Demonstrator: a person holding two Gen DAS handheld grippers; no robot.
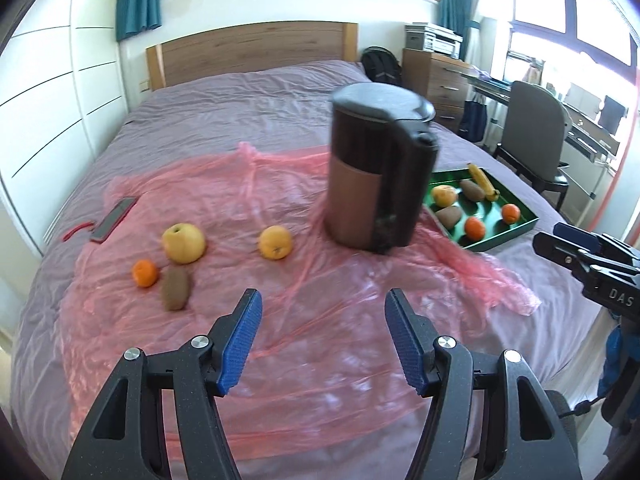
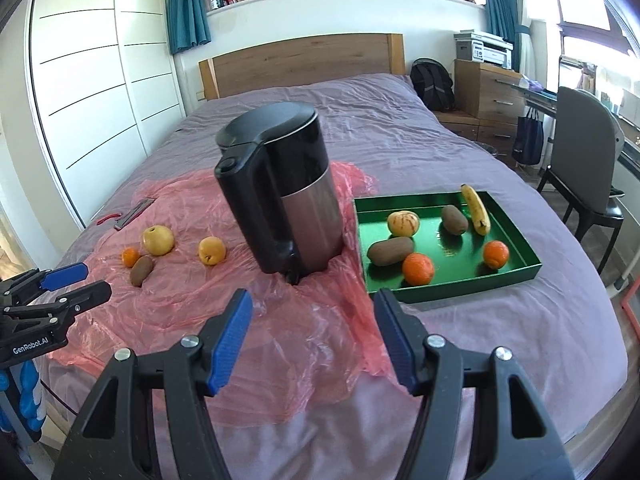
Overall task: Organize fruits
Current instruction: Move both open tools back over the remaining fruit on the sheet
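Both tongs hang empty above the near part of the bed (image 2: pixel 500 340). Left tongs (image 1: pixel 323 336): jaws spread, nothing between them. Right tongs (image 2: pixel 312 336): jaws wide, nothing between them.

Landmark: the kettle (image 2: pixel 280 192), upright on the pink plastic sheet (image 2: pixel 312 340).

- Right of the kettle, just beside it: green tray (image 2: pixel 448 292) holding six fruits, among them a banana (image 2: pixel 476 210), two oranges and two brown kiwi-like fruits.
- Left of the kettle, still loose on the sheet: a yellow orange (image 1: pixel 275 242) nearest, then an apple (image 1: pixel 184 243), a small tangerine (image 1: pixel 145 273) and a kiwi (image 1: pixel 175 288) touching or almost touching each other.
- Far left of the kettle: a flat phone-like slab (image 1: pixel 114 219) with a red strap.

Step in hand, as judged: fetch a loose fruit for the tray. The left tongs suit this side. The yellow orange is the easiest pick, standing apart. Descend straight over it, jaws wide enough to clear its sides, close across the widest part. Carry it round the near side of the kettle, not over it; the kettle sits on soft bedding and may tip. Set down in a bare patch of the tray.

Surface: purple cover, rumpled; sheet crinkled and slippery, so fruit may roll. Room: wooden headboard (image 2: pixel 304 60), book shelf above, white wardrobe, drawers, chair by bright windows.
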